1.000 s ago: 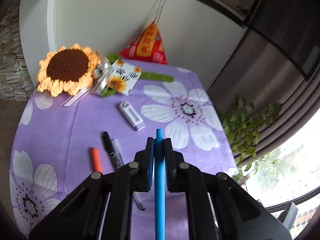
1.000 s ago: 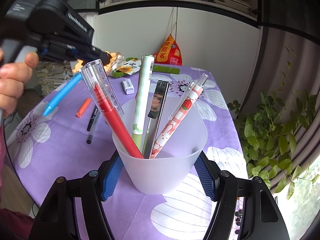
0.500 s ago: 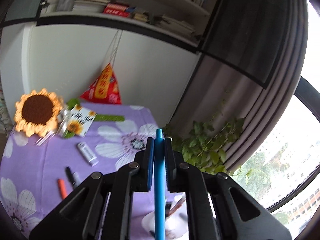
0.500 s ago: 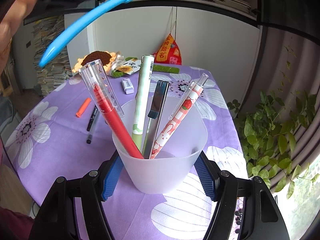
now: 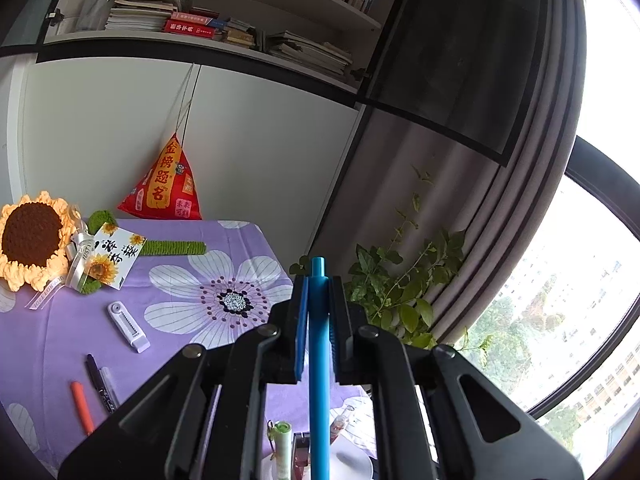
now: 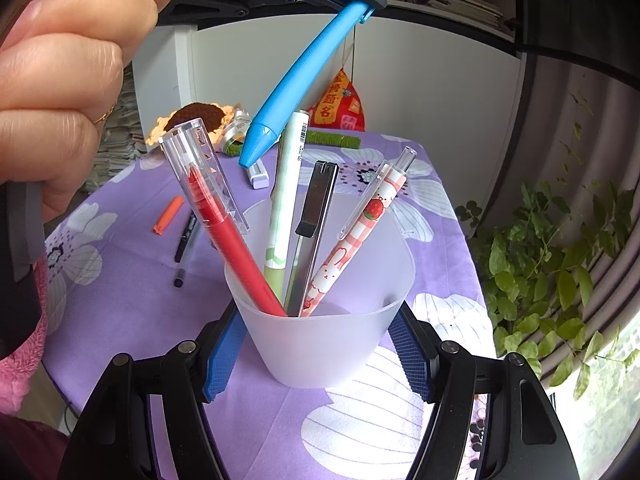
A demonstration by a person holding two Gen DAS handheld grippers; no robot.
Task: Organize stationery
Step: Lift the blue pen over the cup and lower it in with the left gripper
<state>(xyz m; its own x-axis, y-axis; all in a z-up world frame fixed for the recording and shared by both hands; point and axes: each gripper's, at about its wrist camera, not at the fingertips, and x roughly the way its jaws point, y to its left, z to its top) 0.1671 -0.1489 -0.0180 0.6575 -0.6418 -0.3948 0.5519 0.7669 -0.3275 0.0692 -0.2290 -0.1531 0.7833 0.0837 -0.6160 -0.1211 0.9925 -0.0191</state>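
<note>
1. Gripping a blue pen (image 6: 304,68), the left tongs (image 6: 362,10) are clamped together on its upper end at 12 o'clock in the right wrist view; the pen slants down toward 7 o'clock, its tip in the air above the cup (image 6: 324,344).
2. In the left wrist view the same blue pen (image 5: 319,360) runs straight between the left tongs (image 5: 319,312), with the cup's rim just visible below at 6 o'clock.
3. The right tongs (image 6: 316,354) are clamped on the frosted cup, one blue pad against each side wall, the cup standing on the purple flowered worktop (image 6: 132,300).
4. Inside the cup lean a red pen (image 6: 228,232) with a clear cap, a pale green pen (image 6: 286,192), a black-clipped pen (image 6: 312,236) and a pink strawberry pen (image 6: 352,240).
5. On the worktop at 10 o'clock from the cup lie an orange marker (image 6: 168,214) and a black pen (image 6: 186,236); a small white device (image 5: 128,326) lies farther back.
6. A person's hand (image 6: 68,80) holds the left tool's handle at 10 o'clock.
7. A crocheted sunflower (image 5: 32,236) and a red pyramid ornament (image 5: 162,186) sit at the worktop's far edge.
</note>
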